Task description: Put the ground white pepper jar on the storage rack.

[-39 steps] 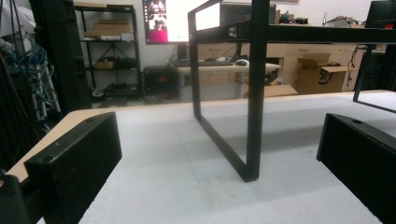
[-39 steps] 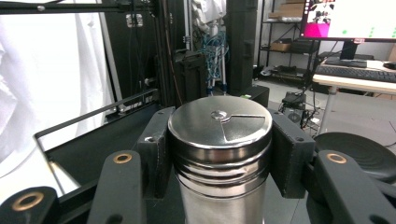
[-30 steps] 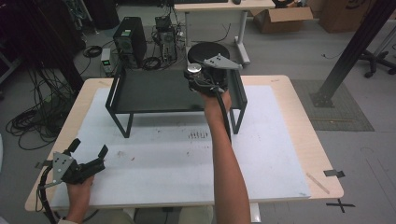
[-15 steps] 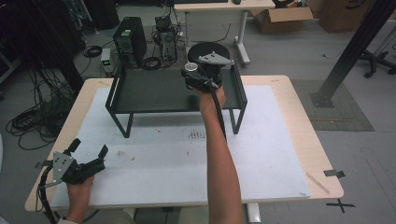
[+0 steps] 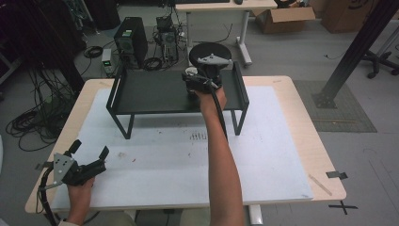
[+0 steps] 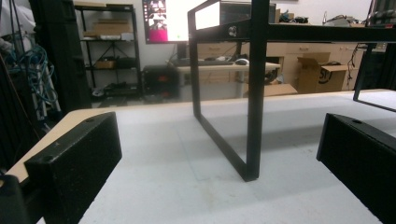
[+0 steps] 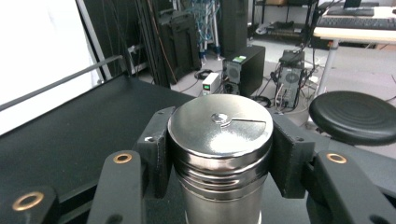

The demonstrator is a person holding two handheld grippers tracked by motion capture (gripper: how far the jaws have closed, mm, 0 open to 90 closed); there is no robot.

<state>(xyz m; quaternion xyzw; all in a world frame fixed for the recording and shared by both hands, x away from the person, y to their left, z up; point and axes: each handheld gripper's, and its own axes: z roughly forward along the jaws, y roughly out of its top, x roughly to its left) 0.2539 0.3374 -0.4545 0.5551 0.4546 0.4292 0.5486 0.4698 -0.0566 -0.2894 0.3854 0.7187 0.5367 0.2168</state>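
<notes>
While our right gripper (image 7: 219, 154) clamps the steel shaker (image 7: 219, 140) at upper centre, we judge setting it on the black shelf (image 5: 155, 92) comes next; left gripper (image 5: 89, 153) gapes empty.

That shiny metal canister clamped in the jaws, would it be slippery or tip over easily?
The metal canister looks polished and smooth, so probably slippery; the right gripper clamps it from both sides. It seems rigid, likely not fragile. Being round and upright, it might tip or roll if nudged on the black shelf.
</notes>
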